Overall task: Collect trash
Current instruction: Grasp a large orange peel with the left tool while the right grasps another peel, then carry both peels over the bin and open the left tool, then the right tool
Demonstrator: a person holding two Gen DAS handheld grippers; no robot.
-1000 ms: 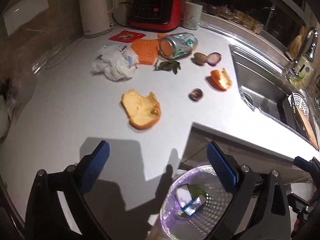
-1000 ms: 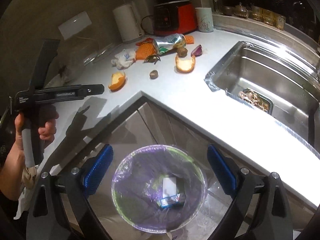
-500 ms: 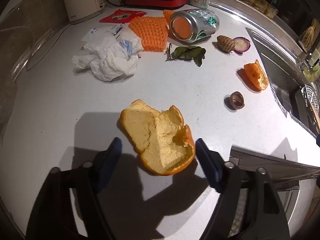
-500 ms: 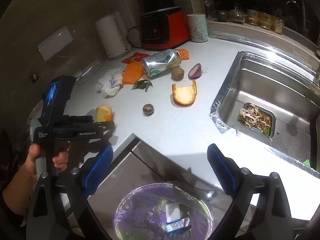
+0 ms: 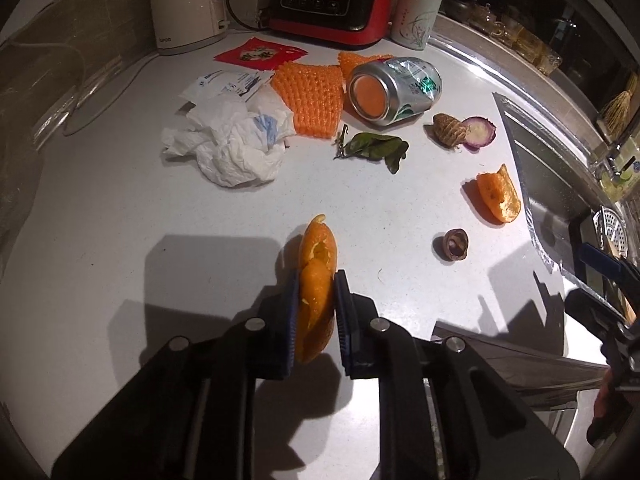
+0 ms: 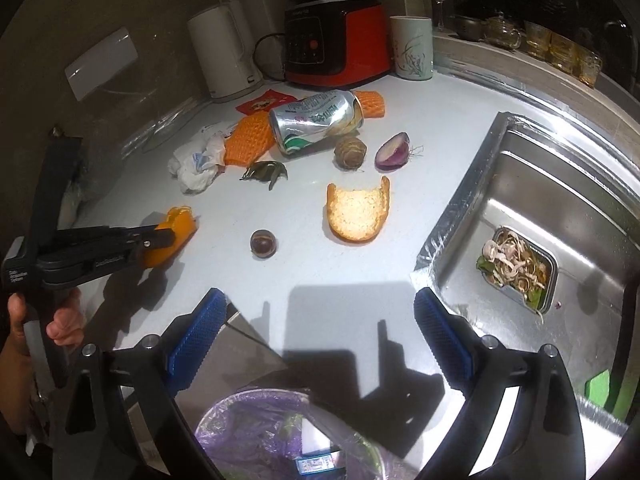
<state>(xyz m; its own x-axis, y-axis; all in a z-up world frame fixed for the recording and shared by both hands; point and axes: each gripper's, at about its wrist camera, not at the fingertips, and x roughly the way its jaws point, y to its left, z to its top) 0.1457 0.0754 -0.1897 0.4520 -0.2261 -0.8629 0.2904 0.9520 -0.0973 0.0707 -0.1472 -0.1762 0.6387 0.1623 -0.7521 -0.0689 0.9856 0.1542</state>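
Note:
My left gripper is shut on an orange peel folded upright between its blue pads on the white counter; this also shows in the right wrist view. More trash lies beyond: crumpled tissue, orange netting, a crushed can, leaves, an onion half, a second peel and a nut shell. My right gripper is open and empty above the bin lined with a purple bag.
A white kettle, a red appliance and a cup stand at the back. A steel sink with a food-filled strainer lies to the right. The counter edge runs above the bin.
My left gripper moved forward over the counter and closed on the orange peel, folding it upright. My right gripper rose from over the bin toward the counter, staying open.

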